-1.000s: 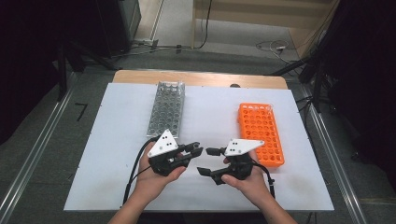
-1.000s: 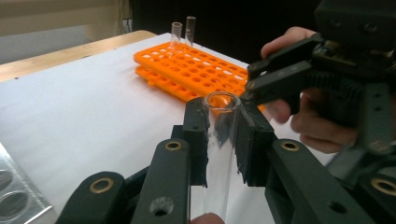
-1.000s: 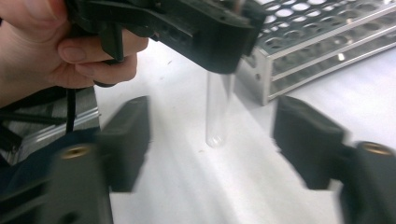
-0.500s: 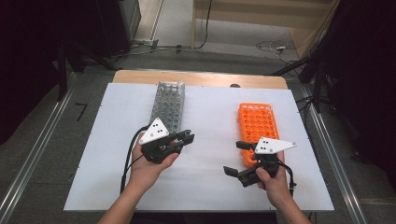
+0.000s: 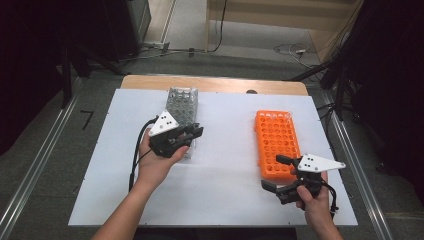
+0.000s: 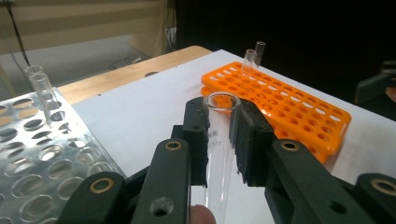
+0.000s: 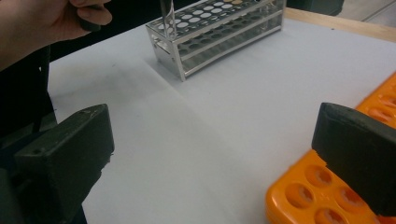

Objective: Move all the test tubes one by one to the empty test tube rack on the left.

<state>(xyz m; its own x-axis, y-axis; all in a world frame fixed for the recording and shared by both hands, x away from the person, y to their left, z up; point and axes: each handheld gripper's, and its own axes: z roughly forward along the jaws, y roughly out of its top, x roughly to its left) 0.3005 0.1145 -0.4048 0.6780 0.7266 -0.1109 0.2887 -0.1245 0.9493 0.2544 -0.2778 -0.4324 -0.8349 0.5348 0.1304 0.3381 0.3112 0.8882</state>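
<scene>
High view: the white surface point(image 5: 220, 190) carries the orange rack point(image 5: 276, 142) at three o'clock and the metal rack point(image 5: 181, 107) at eleven. Since a second ago the hands have parted. The left claw point(image 5: 192, 134), clamped on a clear test tube point(image 6: 219, 149), now hangs over the metal rack's near end; the right claw point(image 5: 274, 172), whose jaws have just been opening, stands wide and empty by the orange rack's near end. Handover looks finished; racking the tube probably follows.

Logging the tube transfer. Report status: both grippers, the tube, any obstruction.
Left gripper shut on glass tube, beside metal rack. Right gripper open, empty, at orange rack. White table between racks bare.
</scene>
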